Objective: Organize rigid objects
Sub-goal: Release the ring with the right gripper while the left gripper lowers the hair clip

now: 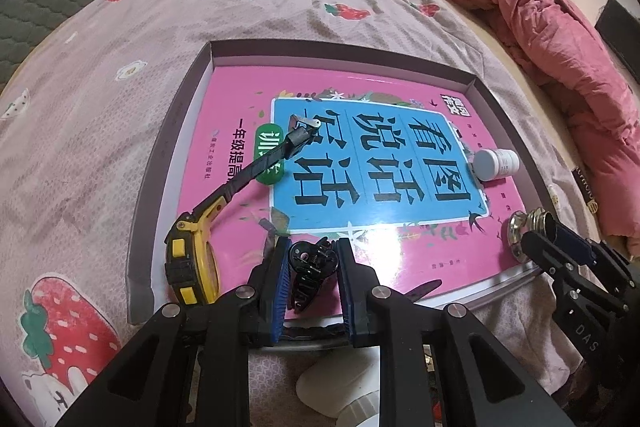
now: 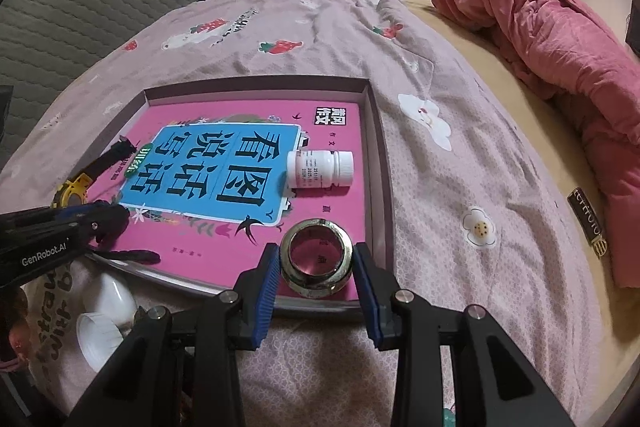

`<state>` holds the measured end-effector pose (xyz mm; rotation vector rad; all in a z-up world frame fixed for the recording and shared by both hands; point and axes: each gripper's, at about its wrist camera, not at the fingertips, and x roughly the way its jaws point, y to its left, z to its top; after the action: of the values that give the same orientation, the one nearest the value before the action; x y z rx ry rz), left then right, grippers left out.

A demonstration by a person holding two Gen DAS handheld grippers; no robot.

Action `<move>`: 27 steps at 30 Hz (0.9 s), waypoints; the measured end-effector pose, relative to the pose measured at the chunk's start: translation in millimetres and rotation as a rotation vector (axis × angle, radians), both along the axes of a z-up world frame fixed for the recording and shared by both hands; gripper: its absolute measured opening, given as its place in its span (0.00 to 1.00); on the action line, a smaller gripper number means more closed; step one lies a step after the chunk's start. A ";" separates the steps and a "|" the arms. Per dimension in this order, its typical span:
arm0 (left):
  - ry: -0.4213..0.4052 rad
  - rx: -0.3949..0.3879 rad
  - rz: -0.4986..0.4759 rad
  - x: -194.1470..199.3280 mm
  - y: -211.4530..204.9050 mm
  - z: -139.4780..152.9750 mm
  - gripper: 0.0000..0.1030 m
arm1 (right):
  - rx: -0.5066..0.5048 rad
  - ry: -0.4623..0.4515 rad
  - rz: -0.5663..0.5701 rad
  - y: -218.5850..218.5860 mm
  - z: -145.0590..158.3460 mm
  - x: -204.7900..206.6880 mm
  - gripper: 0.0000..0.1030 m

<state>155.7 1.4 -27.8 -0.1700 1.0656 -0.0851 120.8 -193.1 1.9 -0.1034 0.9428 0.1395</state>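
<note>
Left wrist view: the left tool (image 1: 310, 267), its ribbed blue pads (image 1: 280, 291) flanking a black plastic hair claw clip (image 1: 310, 265), is closing on the clip at the near edge of a pink glossy workbook (image 1: 420, 259). The workbook is lying inside a shallow mauve cardboard box lid (image 1: 168, 131), which is resting on a bed sheet (image 1: 120, 75) printed with strawberries. A yellow-and-black wristwatch (image 1: 192, 259) is leaning against the lid's left wall, its black strap stretching across the cover. A white cylindrical pill bottle (image 1: 496, 165) is lying on its side near the right wall.

Right wrist view: the right tool (image 2: 316, 269) is bracketing a polished metal ring (image 2: 316, 259), thick and rounded, sitting on the workbook's near right corner; whether the pads are touching it cannot be told. A crumpled red quilted jacket (image 2: 560, 39) is lying on the bed to the right.
</note>
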 end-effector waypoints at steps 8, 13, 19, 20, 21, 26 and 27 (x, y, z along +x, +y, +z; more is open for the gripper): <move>0.004 -0.001 0.013 0.1 1.2 0.2 0.22 | 0.000 0.023 -0.007 -1.1 -0.9 5.5 0.36; 0.006 -0.004 0.018 -0.4 1.7 0.1 0.22 | 0.003 0.030 -0.010 -1.7 -1.1 6.4 0.36; 0.007 -0.007 0.021 -0.3 1.5 0.0 0.22 | 0.006 0.031 -0.013 -1.7 -1.1 6.0 0.36; 0.007 -0.009 0.023 -0.3 1.8 -0.2 0.22 | 0.006 0.031 -0.013 -1.4 -0.9 6.0 0.36; 0.007 -0.011 0.025 -0.2 2.5 -0.3 0.22 | 0.005 0.030 -0.013 -1.4 -0.8 5.9 0.36; 0.006 -0.018 0.029 0.0 3.9 -0.6 0.22 | 0.006 0.007 -0.010 -2.4 1.4 1.4 0.36; 0.006 -0.018 0.029 0.0 4.0 -0.7 0.22 | 0.010 -0.004 -0.009 -3.0 2.7 -0.3 0.36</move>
<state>155.8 5.4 -28.5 -0.2017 1.0681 -0.0684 120.5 -196.0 4.5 -0.0905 0.9389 0.1357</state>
